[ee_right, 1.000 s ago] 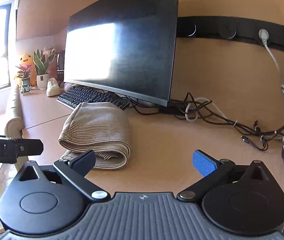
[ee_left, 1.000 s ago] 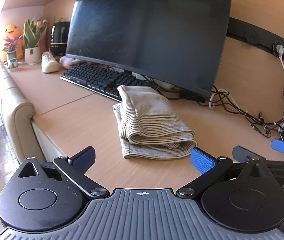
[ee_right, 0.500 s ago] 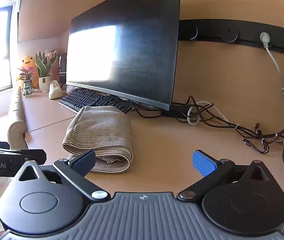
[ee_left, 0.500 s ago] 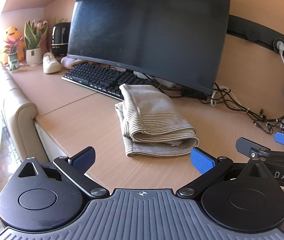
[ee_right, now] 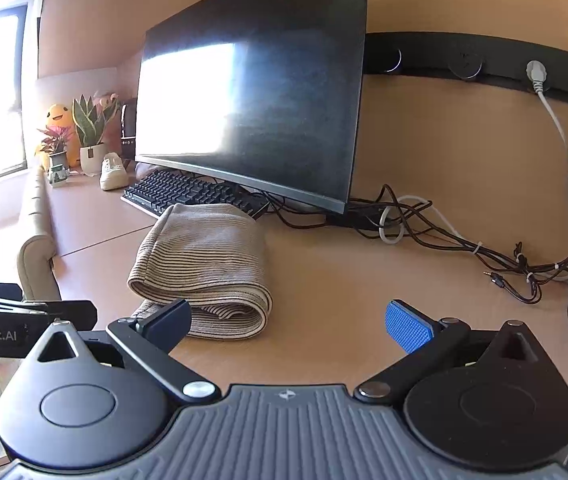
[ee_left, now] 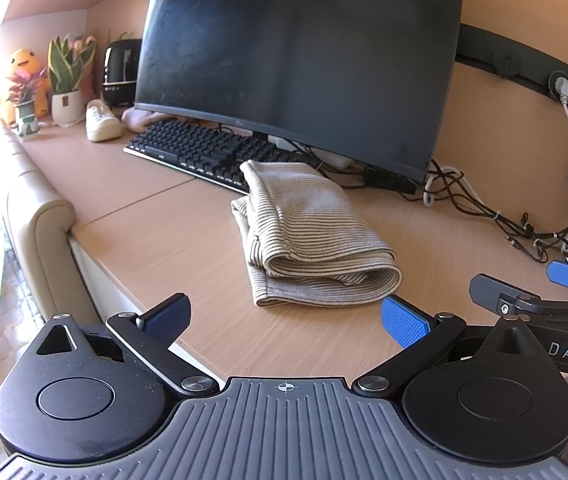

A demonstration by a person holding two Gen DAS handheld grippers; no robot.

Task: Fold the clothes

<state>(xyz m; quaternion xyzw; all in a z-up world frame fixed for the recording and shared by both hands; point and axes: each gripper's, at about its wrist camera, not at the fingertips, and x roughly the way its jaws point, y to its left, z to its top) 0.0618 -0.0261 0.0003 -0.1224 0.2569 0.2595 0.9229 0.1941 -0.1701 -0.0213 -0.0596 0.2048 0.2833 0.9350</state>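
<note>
The left gripper (ee_left: 286,316) is being held level with its blue-padded fingers (ee_left: 404,326) spread wide, nothing between them. The right gripper (ee_right: 290,322) is being held alongside, its jaws likewise parted and gripping nothing.

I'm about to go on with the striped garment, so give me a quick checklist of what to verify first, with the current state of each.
1. Left hand-held gripper open, nothing held: ok.
2. Right hand-held gripper open, nothing held: ok.
3. Garment folded into a compact stack on the desk: ok.
4. Garment apart from keyboard: not ok, its far end appears to touch it.
5. Cables apart from garment: ok.
6. Layers underneath lying flat: cannot tell.
</note>
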